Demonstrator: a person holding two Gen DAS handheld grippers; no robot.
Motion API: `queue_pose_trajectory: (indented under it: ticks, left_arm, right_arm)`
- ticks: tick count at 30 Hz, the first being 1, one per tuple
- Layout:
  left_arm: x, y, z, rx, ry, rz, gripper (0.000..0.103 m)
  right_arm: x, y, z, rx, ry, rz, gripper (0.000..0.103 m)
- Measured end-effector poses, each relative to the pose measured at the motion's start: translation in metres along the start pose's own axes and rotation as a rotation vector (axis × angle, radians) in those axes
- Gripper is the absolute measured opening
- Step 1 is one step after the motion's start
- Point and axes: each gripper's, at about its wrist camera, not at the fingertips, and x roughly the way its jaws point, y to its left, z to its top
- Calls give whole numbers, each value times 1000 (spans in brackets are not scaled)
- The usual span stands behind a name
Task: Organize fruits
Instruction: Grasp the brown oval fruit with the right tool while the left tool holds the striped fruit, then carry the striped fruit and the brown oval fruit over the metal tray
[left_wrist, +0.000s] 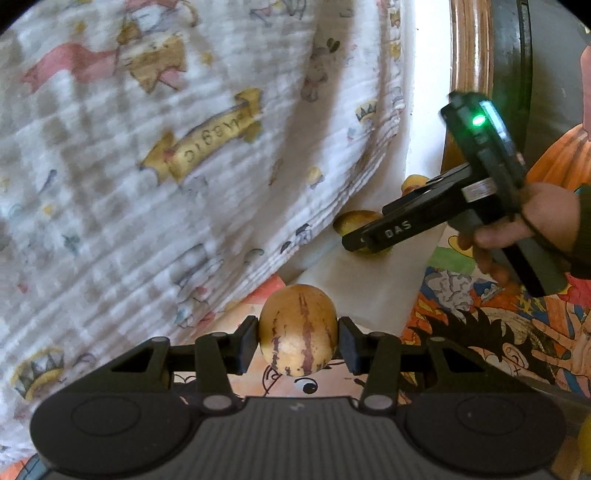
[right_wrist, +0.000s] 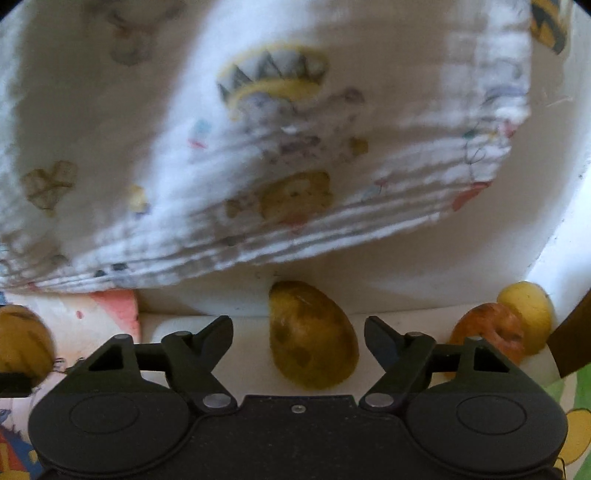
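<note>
My left gripper (left_wrist: 297, 341) is shut on a tan fruit with dark red stripes (left_wrist: 297, 328), held above a cartoon-printed mat. In the right wrist view this fruit (right_wrist: 20, 343) shows at the far left edge. My right gripper (right_wrist: 299, 334) is open, its fingers on either side of a yellow-brown egg-shaped fruit (right_wrist: 312, 336) that lies on a white surface (right_wrist: 243, 332); neither finger touches it. From the left wrist view, the right gripper (left_wrist: 364, 240), held by a hand (left_wrist: 532, 225), partly hides that fruit (left_wrist: 351, 221). An orange fruit (right_wrist: 487, 332) and a yellow fruit (right_wrist: 528, 306) sit at the right.
A white cloth with cartoon prints (left_wrist: 184, 147) hangs close over the fruits, its folded hem (right_wrist: 258, 251) just above the white surface. A colourful cartoon mat (left_wrist: 480, 325) covers the near side. A wooden edge (left_wrist: 469, 74) and a dark upright part (left_wrist: 511, 55) stand at the right.
</note>
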Motion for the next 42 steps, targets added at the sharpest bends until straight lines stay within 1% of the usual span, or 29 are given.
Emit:
queue_pose_trajectory:
  ticks: [3, 5, 6, 7, 12, 17, 21, 33, 37, 42]
  left_arm:
    - [-2, 3, 1, -8, -5, 3, 51]
    - [-3, 5, 1, -11, -4, 4, 51]
    - [-3, 6, 1, -12, -4, 5, 51]
    - [-3, 7, 0, -13, -4, 6, 51]
    - [-7, 10, -2, -17, -7, 9, 51]
    - [-10, 8, -1, -17, -10, 20, 51]
    - [-16, 8, 0, -19, -9, 25, 51]
    - [-54, 2, 7, -15, -38, 24, 51]
    - [-69, -2, 7, -7, -51, 21, 51]
    - [-89, -9, 8, 2, -71, 19, 51]
  right_arm:
    - [12, -3, 4, 4, 33, -10, 79]
    - [18, -2, 5, -1, 52, -13, 69]
    - [21, -2, 5, -2, 67, -19, 63]
    - [23, -1, 5, -9, 75, -36, 59]
    - [21, 0, 2, 2, 62, -45, 57]
    - [4, 11, -7, 3, 49, -51, 57]
    - [-11, 20, -5, -13, 44, -43, 57]
    - [-96, 56, -2, -31, -22, -56, 57]
    - [-125, 60, 2, -34, -52, -64, 57]
    - [-149, 64, 8, -39, -88, -73, 57]
